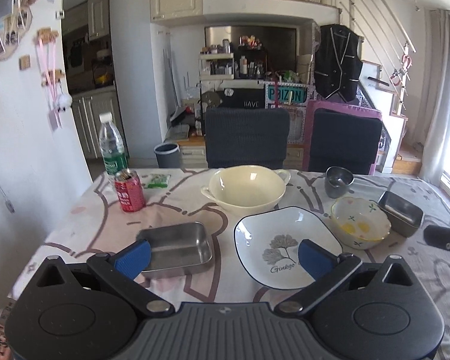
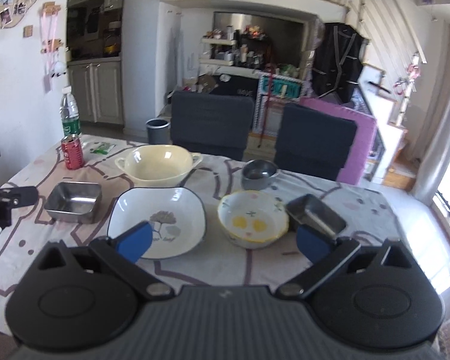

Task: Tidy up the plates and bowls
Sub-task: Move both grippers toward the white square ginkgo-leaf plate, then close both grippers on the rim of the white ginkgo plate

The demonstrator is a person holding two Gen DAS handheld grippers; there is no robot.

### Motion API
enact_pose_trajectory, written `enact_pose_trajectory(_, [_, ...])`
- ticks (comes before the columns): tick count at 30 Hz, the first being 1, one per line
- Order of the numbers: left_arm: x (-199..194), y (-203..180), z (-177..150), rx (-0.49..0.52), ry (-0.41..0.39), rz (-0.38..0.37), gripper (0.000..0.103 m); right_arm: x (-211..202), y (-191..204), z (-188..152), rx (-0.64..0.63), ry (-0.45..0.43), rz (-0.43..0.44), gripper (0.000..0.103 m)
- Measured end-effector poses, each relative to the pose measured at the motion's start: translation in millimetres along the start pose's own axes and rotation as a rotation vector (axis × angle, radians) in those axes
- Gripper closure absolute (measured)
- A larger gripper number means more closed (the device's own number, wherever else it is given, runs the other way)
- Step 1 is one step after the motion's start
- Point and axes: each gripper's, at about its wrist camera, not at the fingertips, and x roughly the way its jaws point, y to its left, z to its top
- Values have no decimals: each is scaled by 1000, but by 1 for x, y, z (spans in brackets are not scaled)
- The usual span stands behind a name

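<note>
While both tongs hover wide open and empty over the worktop [image 1: 75, 234], the left tongs [image 1: 223, 250] frame a steel tray [image 1: 177, 246] and the white ginkgo plate [image 1: 285, 240] at centre frame. Between the right tongs [image 2: 223, 240] sits the flowered bowl [image 2: 253, 220]; the cream handled bowl [image 2: 159, 162] lies behind, upper centre.

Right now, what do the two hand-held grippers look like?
Both look alike. The left hand-held gripper and the right hand-held gripper have black bodies with round side housings, a grey ribbed centre plate, silver pivot bolts and black link arms ending in blue textured pads. No cables or sleeves show.
</note>
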Motion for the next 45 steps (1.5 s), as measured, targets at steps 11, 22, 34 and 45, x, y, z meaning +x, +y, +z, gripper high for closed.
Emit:
enact_pose_trajectory(11, [94,1,-5,-67,78,-56,0,106,-4,29,2,49,160,0])
enact_pose_trajectory(22, [161,8,-24,-163,152,-216,0,206,-20,18,130,170,327,0])
enact_pose_trajectory(34, [187,31,-34,-320,201,-348,1,254,-28,-9,302,328,322,88])
enact_pose_trajectory(45, [191,41,-38,-338,173,-417,4,238,-20,-27,240,366,348,88])
